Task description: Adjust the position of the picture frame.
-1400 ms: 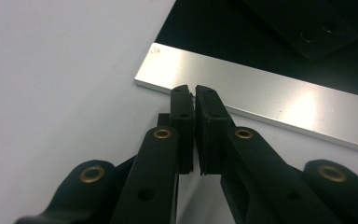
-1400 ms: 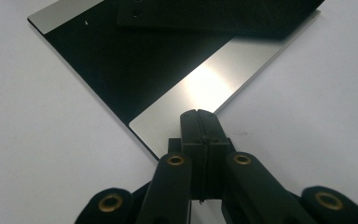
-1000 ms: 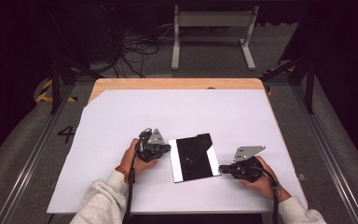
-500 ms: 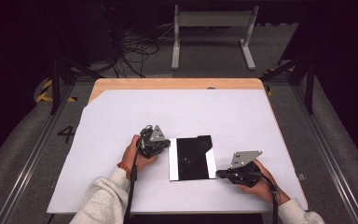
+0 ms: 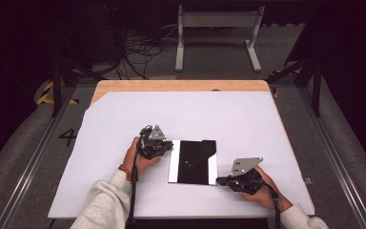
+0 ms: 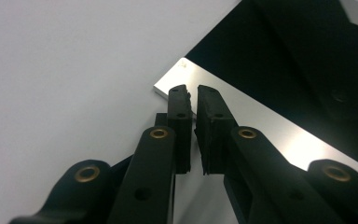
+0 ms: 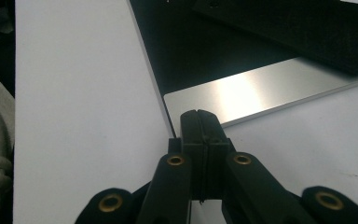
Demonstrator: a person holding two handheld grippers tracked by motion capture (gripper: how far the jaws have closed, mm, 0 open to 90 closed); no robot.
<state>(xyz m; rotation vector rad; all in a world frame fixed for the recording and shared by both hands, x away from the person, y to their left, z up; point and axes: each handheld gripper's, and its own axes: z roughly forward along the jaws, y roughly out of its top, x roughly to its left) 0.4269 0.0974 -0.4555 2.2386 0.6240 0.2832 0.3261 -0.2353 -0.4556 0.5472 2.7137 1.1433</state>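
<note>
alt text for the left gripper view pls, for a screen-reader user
The left gripper, its two black jaws nearly shut with only a thin gap, points at a corner of a flat black panel with silver edge strips lying on a white table. Whether the tips touch the panel is unclear.

A black number "4" (image 5: 68, 137) stands on the grey floor to the left of the table, near its left edge. Tiny markings on the silver plate's corner (image 6: 184, 65) are too small to read.
</note>
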